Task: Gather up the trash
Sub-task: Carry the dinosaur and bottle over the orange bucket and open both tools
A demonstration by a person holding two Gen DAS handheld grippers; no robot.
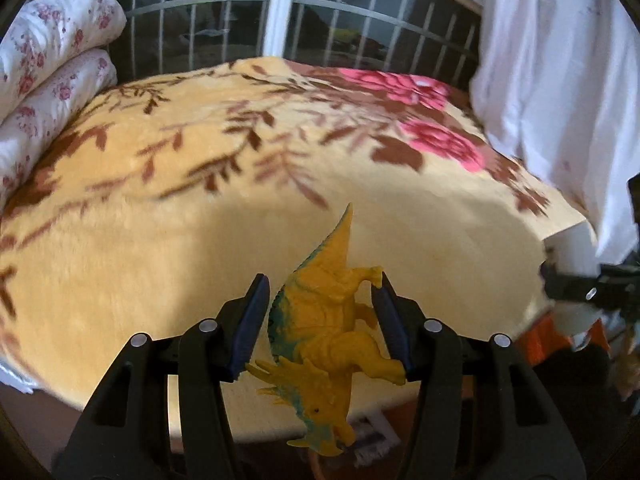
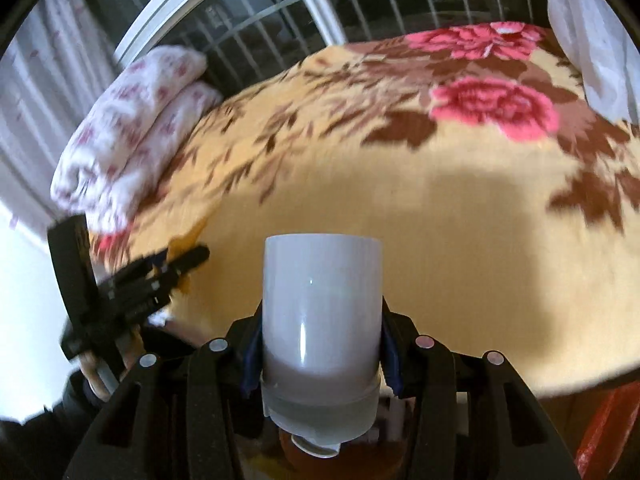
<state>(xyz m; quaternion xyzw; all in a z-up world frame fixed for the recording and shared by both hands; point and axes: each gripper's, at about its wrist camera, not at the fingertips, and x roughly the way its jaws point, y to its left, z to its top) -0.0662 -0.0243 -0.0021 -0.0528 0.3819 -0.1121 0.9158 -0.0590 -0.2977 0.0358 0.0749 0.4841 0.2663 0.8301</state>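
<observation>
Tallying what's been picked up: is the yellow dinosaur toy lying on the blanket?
No, the yellow dinosaur toy hangs between the left gripper's fingers above the blanket.

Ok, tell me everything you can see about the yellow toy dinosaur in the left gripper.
The toy dinosaur looks like moulded plastic, yellow with teal-green shading along its back. It has a horned, frilled head, four stubby legs and a pointed tail. It is gripped between the jaws of the left gripper, head toward the camera and tail pointing away, above the yellow flowered blanket. Only the blue pads touch it.

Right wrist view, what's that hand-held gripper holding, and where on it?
The right hand-held gripper holds a white plastic bottle by its sides, near the neck end.
</observation>
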